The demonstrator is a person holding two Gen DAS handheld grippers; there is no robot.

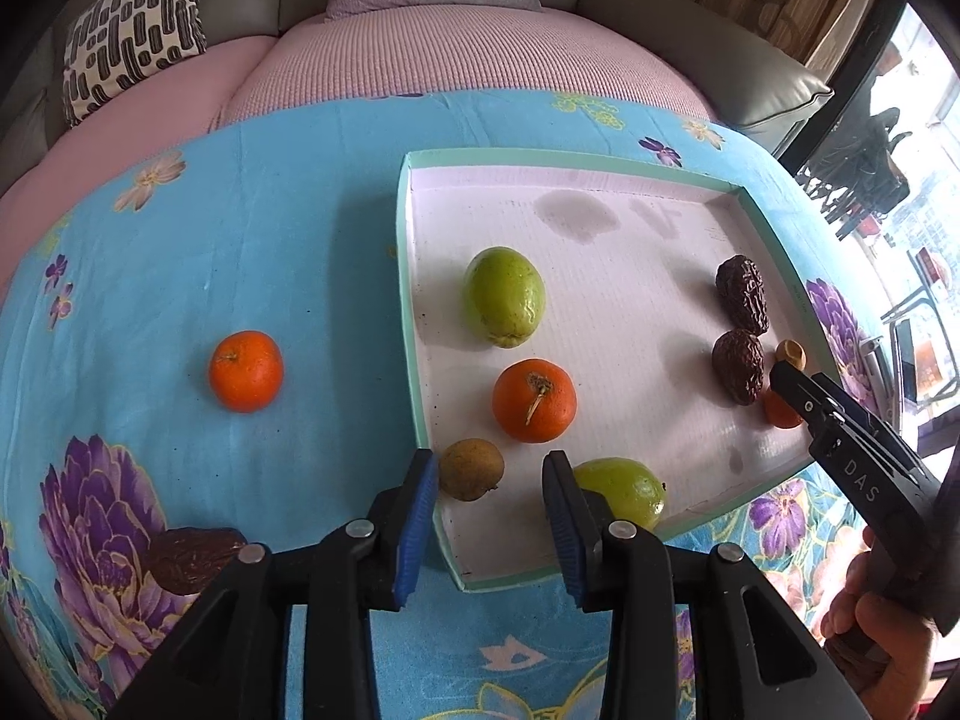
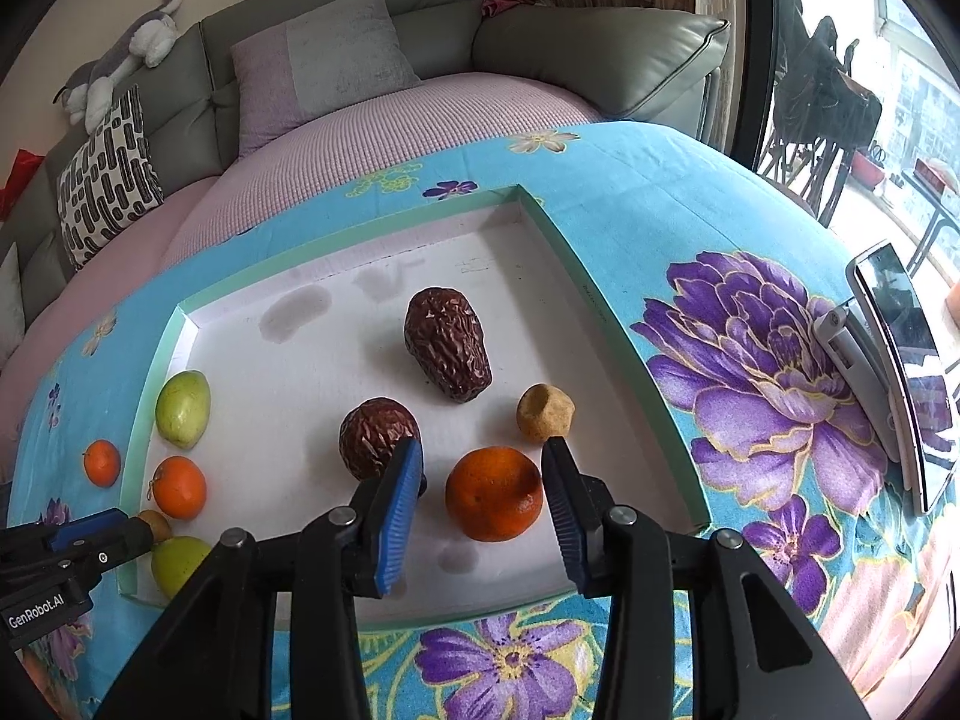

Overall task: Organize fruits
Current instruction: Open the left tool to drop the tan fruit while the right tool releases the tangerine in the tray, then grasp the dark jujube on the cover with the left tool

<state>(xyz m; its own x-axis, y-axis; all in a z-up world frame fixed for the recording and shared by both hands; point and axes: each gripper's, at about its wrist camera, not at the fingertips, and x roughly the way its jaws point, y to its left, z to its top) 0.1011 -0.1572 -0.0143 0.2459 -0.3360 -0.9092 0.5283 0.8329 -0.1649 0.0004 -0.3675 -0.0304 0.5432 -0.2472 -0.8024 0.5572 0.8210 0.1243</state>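
Note:
A shallow white tray with a green rim lies on the blue flowered cloth. It holds two green fruits, a tangerine, a small brown fruit, two dark wrinkled dates, a tan fruit and another tangerine. My left gripper is open over the tray's near corner, the small brown fruit just inside its left finger. My right gripper is open, its fingers either side of the second tangerine. A tangerine and a date lie on the cloth outside the tray.
A pink-covered sofa seat with cushions lies behind the table. A phone on a stand sits at the table's right edge. A glass door and chairs are at the far right.

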